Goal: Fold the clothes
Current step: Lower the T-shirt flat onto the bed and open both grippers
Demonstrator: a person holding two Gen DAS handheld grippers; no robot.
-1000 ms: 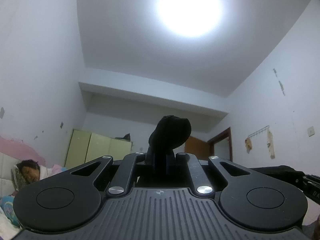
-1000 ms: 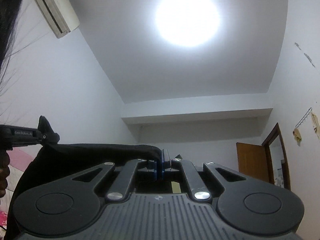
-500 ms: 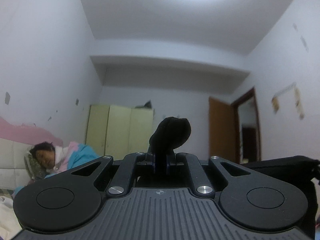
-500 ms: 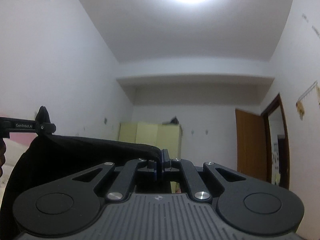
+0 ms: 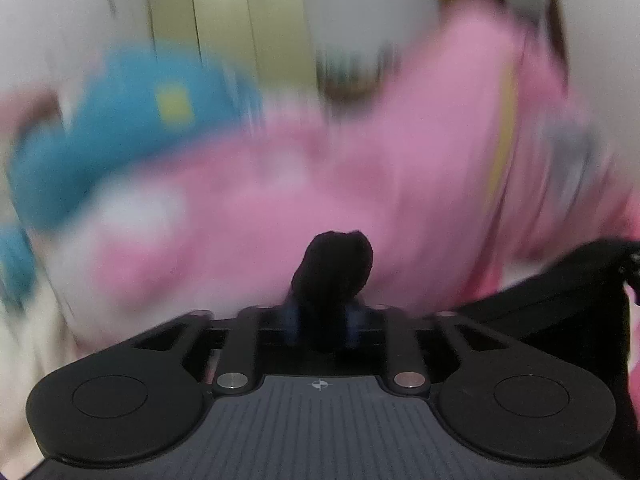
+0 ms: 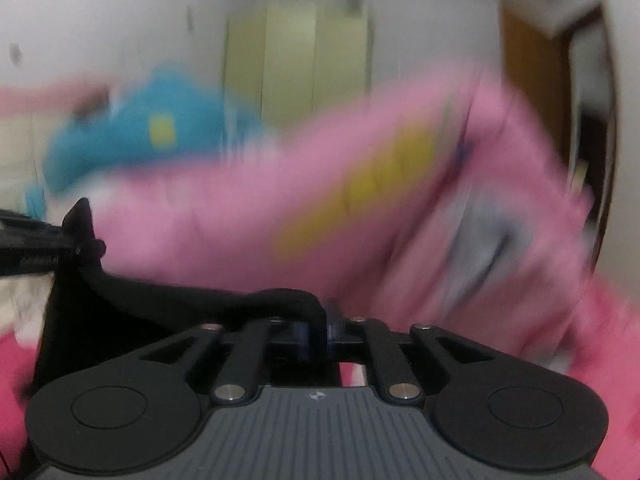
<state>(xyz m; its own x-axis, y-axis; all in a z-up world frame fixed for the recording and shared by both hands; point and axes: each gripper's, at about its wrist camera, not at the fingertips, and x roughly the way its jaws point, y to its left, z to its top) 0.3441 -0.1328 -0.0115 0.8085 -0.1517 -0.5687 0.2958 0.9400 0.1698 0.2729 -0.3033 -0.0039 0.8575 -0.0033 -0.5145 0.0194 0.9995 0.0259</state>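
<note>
Both tongs loosening — left tongs [image 5: 320, 320] and right tongs [image 6: 316, 336] barely grip the black fabric garment [image 6: 168, 300]; risk: early slip, crooked landing.

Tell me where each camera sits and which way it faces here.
Left wrist: on the left claw, looking forward and downward over blurred pink bedding; black cloth sits between its just-opening fingers.
Right wrist: on the right claw, facing likewise; its fingers have just been opening around the cloth's edge, and the left claw shows.
Both share bedding, blue cover and yellow wardrobe.
</note>
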